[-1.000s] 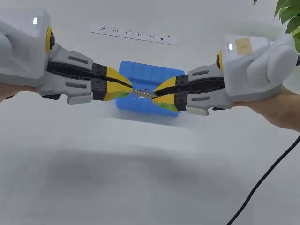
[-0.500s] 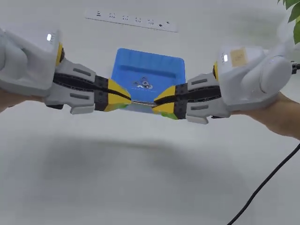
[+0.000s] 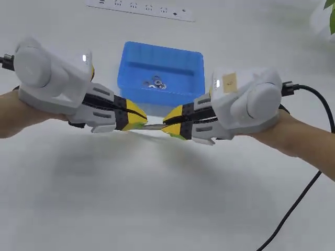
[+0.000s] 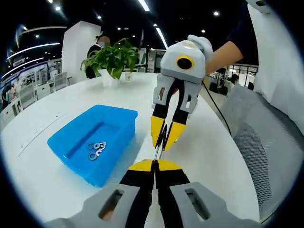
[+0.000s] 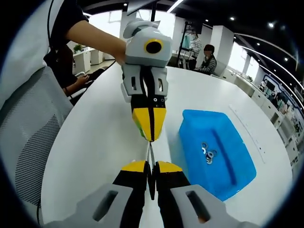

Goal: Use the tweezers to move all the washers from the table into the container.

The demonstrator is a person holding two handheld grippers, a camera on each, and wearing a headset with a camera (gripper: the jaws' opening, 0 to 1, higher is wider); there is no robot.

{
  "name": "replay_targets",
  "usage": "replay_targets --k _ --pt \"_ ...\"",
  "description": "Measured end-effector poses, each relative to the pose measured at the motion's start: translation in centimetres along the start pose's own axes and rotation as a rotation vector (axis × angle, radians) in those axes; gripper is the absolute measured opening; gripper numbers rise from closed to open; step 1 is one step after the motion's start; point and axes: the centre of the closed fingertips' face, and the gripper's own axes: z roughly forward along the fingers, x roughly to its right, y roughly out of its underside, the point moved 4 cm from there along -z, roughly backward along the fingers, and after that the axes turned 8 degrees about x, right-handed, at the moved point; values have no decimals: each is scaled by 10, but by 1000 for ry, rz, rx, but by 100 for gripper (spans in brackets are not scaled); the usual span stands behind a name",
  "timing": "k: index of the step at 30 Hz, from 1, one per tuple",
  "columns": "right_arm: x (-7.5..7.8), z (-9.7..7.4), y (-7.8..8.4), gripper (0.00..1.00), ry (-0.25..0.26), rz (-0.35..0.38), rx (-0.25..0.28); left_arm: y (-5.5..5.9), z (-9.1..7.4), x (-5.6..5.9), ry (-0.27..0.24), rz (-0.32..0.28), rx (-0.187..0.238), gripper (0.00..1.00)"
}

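Observation:
A thin metal pair of tweezers spans the gap between my two grippers, just in front of the blue container. My left gripper is shut on one end and my right gripper is shut on the other. Several washers lie in the container. In the left gripper view my own jaws pinch the tweezers, with the right gripper facing them and the container to the left. From the right gripper the tweezers run to the left gripper; the container holds washers.
A white power strip lies at the far side of the white table. A black cable trails from the right gripper toward the near right. A potted plant stands at the table's far end, a grey chair beside it.
Both grippers, still joined by the tweezers, have come back from over the container's front edge to the table in front of it. The head view has tilted down.

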Motion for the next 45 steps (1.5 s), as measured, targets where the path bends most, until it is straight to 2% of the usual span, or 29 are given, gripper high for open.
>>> replay_targets --k 3,6,10,13,15,19,21,22,29,33,36,39,42,45 --pt "3 -1 3 8 4 1 -2 6 -1 0 -2 -1 -17 4" --pt "6 0 5 8 4 0 -4 8 -1 1 -9 -11 -15 4" --pt "7 2 13 9 -7 -41 -52 12 -3 -1 -23 -12 -31 4" --pt "5 3 15 10 -15 -42 -59 12 -4 0 -29 -16 -29 4" --pt "6 3 19 10 -19 -61 -86 12 -5 1 -34 -19 -32 4" --pt "5 3 25 10 -28 -75 -116 8 -8 1 -64 -46 0 4" --pt "4 4 31 10 -36 -89 -141 8 -9 2 -70 -46 0 4" --pt "4 4 29 11 -32 -93 -128 8 -9 2 -71 -47 -1 4" --pt "5 2 29 13 -14 -63 -144 10 -14 3 -92 -61 -12 4" --pt "7 1 28 21 5 -13 -155 3 -19 2 -115 -88 15 5" --pt "6 -1 29 22 7 -23 -169 1 -23 2 -133 -80 9 10" --pt "1 -5 29 22 0 -36 -190 -1 -28 3 -149 -83 24 16" --pt "-3 -11 25 23 12 -27 -184 -5 -33 4 -182 -70 17 22" --pt "-5 -18 17 27 52 -2 -154 -19 -37 10 -189 -83 83 28"
